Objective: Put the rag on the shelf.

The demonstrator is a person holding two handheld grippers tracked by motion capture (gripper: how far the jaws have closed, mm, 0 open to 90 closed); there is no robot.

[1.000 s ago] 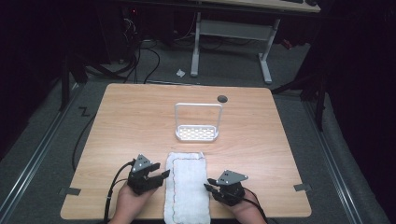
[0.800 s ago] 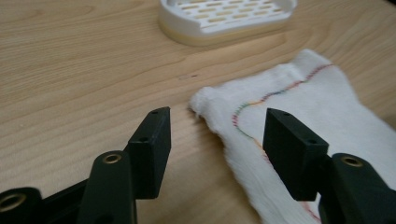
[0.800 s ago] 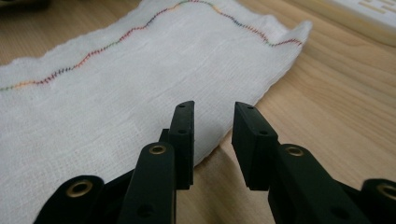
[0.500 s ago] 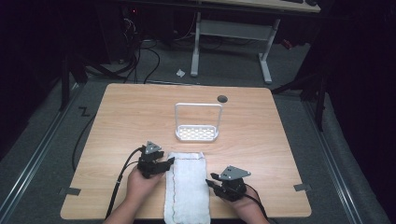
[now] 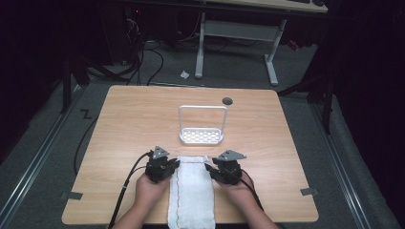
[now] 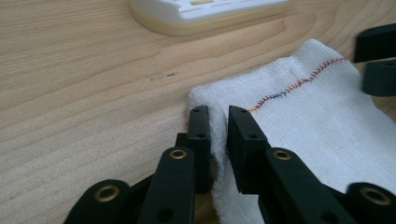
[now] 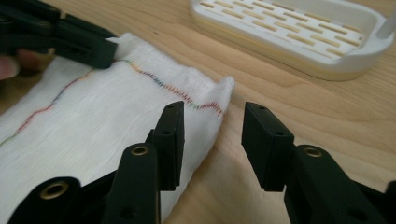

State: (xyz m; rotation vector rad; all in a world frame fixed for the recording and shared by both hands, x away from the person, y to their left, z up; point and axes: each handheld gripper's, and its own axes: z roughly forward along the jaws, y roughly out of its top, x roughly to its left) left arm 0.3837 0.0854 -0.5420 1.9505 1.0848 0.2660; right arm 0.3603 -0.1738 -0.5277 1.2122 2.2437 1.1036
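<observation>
Left gripper [image 6: 218, 126], jaws nearly closed, pinches the raised left edge of the white towel [image 5: 192, 191] near its far left corner; a fold of cloth stands between the two jaws. Right gripper [image 7: 212, 140], jaws parted wide, straddles the far right corner of the towel: its left jaw rests on the cloth beside the coloured stitch line [image 7: 154, 79], its right jaw stands over bare wood, and nothing is clamped. In the high view the left gripper [image 5: 161, 164] and right gripper [image 5: 224, 167] flank the towel's far end, each held in a hand [image 5: 149, 190] entering from the near side. Towel position: a long folded strip lying flat at the near middle of the desk [image 5: 124, 124], its near end reaching the desk's front edge. Just beyond the far end, close but apart, stands a white slotted rack [image 5: 202, 136] with an upright wire handle. Broad bare wood lies to the left, right and rear of the towel; a small dark disc [image 5: 227, 100] sits near the far edge.
</observation>
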